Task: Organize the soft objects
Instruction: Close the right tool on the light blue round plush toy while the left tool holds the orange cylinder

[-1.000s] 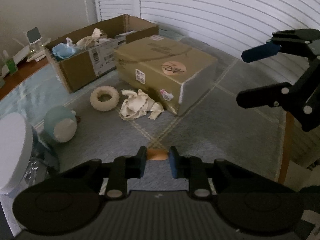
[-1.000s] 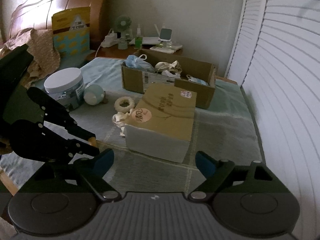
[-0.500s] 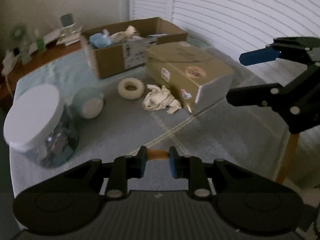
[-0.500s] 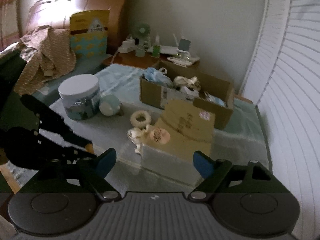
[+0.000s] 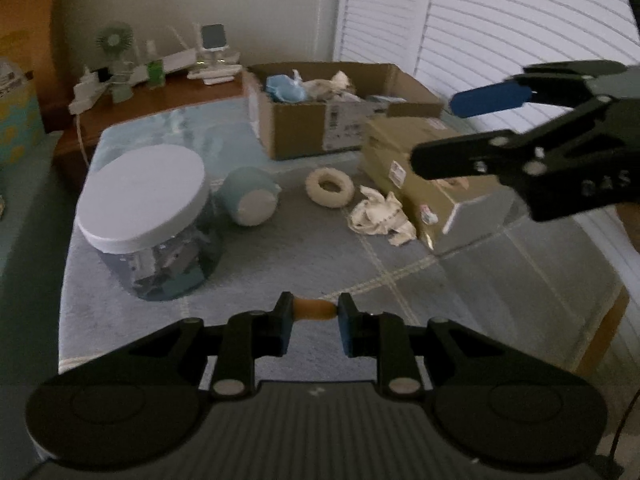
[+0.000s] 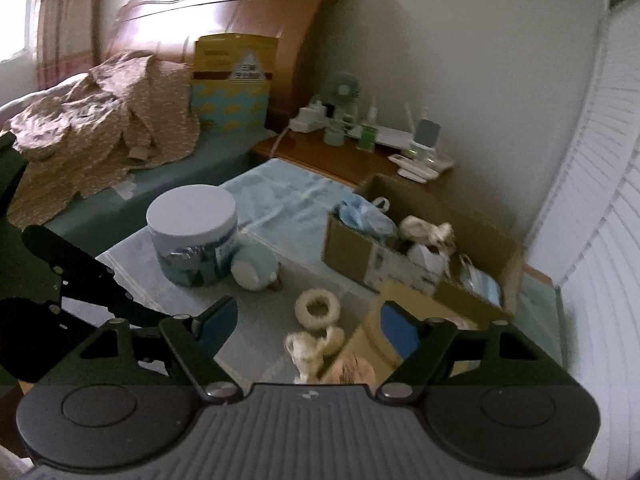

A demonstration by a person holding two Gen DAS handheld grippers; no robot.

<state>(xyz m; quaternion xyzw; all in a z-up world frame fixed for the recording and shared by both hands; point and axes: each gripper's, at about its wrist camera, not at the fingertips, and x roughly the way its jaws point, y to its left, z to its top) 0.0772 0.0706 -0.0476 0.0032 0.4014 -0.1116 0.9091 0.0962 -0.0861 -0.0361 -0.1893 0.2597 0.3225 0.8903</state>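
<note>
Two grippers are in view. The left gripper has its jaws closed on a small orange piece, smooth and rounded, pinched between the blue pads. The right gripper has its jaws wide, and they have just been closing a little; nothing is between them, only the table far below.

Compared with a second ago, both cameras now look more level and further into the room: the white-lidded jar fills more of the left view, and the bed with a crumpled brown cloth has come into the right view. I judge that both hands have lifted and turned away from the cardboard, so the right gripper is lining up for a new pick, but no soft thing is touched yet.

Below the right gripper lie the loose soft things on the grey woven table cover: a crumpled cream cloth, full of folds, just beside the closed box; a fuzzy cream ring near it; and a plush blue ball with a pale face touching the jar. Behind them stands the open box of stiff cardboard, which already holds blue and cream soft things. It looks like the goal for the three that remain
</note>
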